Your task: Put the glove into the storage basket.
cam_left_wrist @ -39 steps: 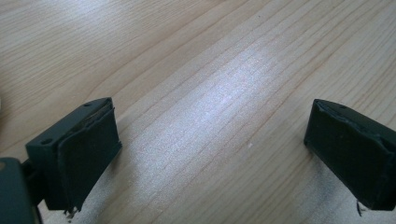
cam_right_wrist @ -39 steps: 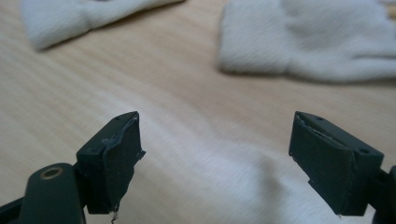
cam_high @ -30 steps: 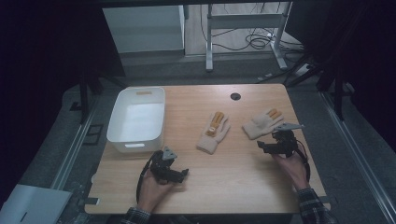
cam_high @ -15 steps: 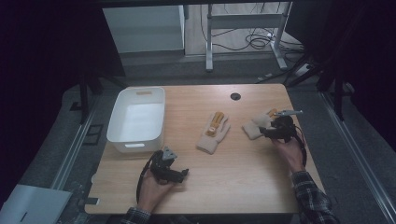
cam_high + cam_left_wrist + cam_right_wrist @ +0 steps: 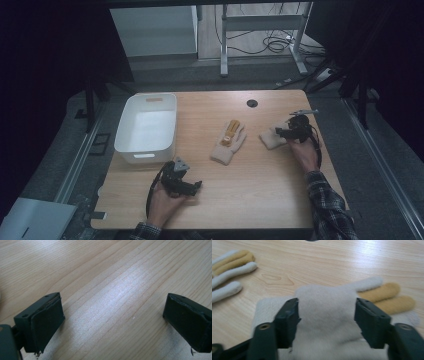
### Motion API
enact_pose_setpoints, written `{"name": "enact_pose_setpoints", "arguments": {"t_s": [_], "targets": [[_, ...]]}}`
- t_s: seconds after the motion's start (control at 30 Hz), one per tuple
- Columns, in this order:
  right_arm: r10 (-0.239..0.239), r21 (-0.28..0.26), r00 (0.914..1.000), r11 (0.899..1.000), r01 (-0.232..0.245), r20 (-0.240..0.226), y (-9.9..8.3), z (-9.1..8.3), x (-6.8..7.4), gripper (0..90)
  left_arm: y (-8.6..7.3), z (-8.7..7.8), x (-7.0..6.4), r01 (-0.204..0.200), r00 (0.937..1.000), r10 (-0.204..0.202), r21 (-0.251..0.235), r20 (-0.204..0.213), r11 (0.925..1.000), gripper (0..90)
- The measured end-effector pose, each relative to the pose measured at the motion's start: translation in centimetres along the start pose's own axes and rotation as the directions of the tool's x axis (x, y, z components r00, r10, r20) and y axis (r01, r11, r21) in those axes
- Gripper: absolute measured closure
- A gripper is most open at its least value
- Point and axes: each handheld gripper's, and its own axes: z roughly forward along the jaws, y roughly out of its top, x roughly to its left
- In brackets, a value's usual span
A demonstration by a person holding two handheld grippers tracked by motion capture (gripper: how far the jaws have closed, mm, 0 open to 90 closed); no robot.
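Two cream gloves with yellow fingers lie on the wooden table (image 5: 250, 200). One glove (image 5: 229, 141) rests flat at mid-table. My right gripper (image 5: 286, 133) is down on the other glove (image 5: 270, 139) at the right. In the right gripper view its jaws press in on both sides of that glove's body (image 5: 327, 307), and the fabric humps up between them; the right gripper (image 5: 327, 320) is shut on it. My left gripper (image 5: 192, 186) sits low near the front left, and in its own view the left gripper (image 5: 113, 320) is open over bare wood.
A white plastic bin (image 5: 125, 137) stands at the table's left, just beyond my left gripper. A round black cable hole (image 5: 252, 103) sits near the far edge. Desk legs and cables lie on the floor behind the table.
My right gripper has moved left and away from the person onto the right-hand glove and closed on its body. The left gripper has stayed in place.
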Motion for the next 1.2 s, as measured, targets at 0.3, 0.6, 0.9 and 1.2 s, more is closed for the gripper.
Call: {"name": "enact_pose_setpoints", "arguments": {"t_s": [0.3,0.6,0.9,1.2], "targets": [[-0.004,0.036,0.9994,0.999,0.003,0.034,-0.5,2.6,0.0,31.2,0.0,0.0,0.0,0.0,1.0,0.0,0.0,0.0,1.0,2.9],[-0.014,0.055,0.9997,0.998,0.013,0.02,-0.6,2.2,0.0,58.5,0.0,0.0,0.0,0.0,1.0,0.0,0.0,0.0,1.0,3.0],[-0.017,0.059,0.9997,0.998,0.018,-0.018,-0.4,0.5,-0.5,61.6,0.0,0.0,0.0,0.0,1.0,0.0,0.0,0.0,1.0,3.0],[-0.066,0.004,0.994,0.998,0.067,-0.087,-0.2,-3.0,0.2,79.2,0.0,0.0,0.0,0.002,1.0,-0.002,0.0,0.0,1.0,2.9]]}}
